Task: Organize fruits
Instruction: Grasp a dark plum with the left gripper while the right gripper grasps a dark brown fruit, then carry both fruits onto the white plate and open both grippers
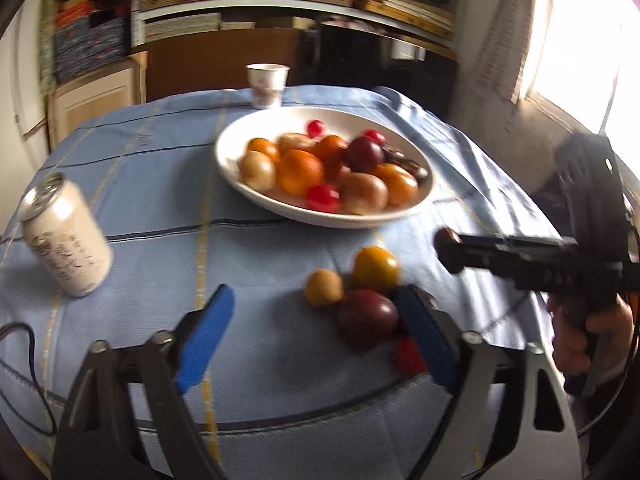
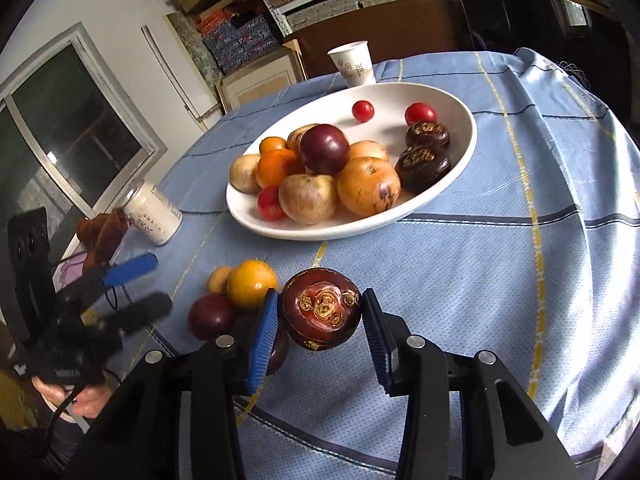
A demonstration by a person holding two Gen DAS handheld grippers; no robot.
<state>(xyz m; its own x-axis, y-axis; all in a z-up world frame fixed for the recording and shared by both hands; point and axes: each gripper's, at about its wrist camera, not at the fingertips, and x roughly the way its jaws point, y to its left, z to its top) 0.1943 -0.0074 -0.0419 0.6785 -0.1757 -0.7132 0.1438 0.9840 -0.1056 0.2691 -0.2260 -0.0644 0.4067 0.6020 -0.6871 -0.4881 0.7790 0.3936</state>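
My right gripper (image 2: 320, 320) is shut on a dark red-brown round fruit (image 2: 320, 314), one blue pad on each side of it. Beside it on the blue cloth lie a yellow-orange fruit (image 2: 252, 284), a purple plum (image 2: 210, 316) and a small tan fruit (image 2: 219, 279). In the left wrist view my left gripper (image 1: 316, 332) stands open; the plum (image 1: 368, 316) lies just inside its right finger (image 1: 424, 332), with a red cherry tomato (image 1: 406, 354) close by. A white bowl (image 1: 230, 160) behind holds several fruits.
A white drink can (image 1: 66, 240) stands at the left of the table and a paper cup (image 1: 267, 84) behind the bowl (image 2: 460, 120). A black cable (image 1: 24, 360) trails at the near left. Shelves and a window surround the table.
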